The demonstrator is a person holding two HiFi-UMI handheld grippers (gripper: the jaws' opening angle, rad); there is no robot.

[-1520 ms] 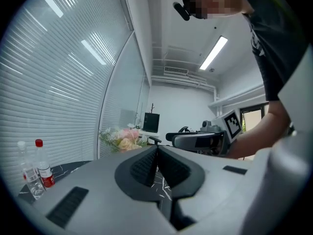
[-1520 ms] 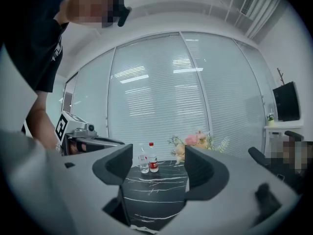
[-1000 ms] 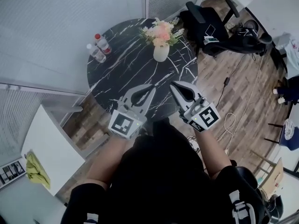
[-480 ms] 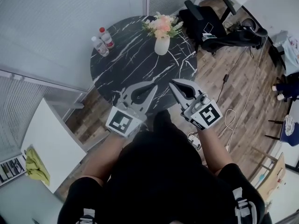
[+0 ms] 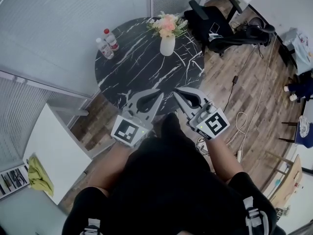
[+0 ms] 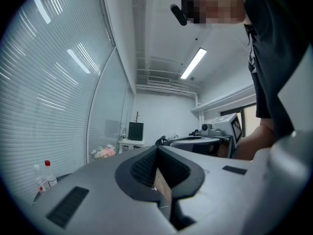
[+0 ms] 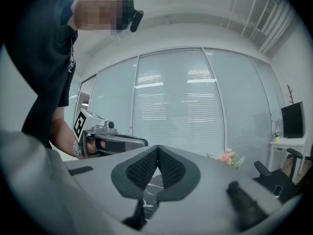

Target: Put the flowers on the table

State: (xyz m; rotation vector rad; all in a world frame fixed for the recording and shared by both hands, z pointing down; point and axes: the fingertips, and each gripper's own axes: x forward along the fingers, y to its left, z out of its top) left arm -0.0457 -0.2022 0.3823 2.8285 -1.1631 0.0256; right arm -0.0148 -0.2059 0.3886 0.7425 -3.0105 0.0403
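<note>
A white vase of pink and cream flowers stands upright on the far right part of the round black marble table. The same flowers show small in the left gripper view and flowers in the right gripper view. My left gripper and right gripper hover side by side over the table's near edge, well short of the vase. Both are shut with nothing between their jaws. Each gripper view shows its own tips touching: left gripper, right gripper.
Two plastic bottles stand at the table's far left edge. A black office chair sits just right of the table on the wood floor, with cables nearby. A white cabinet lies to the lower left. Glass walls with blinds close the far side.
The head view has shifted a little, so the table and vase sit slightly higher in the picture. Both grippers stay shut and close together at the table's near edge.
</note>
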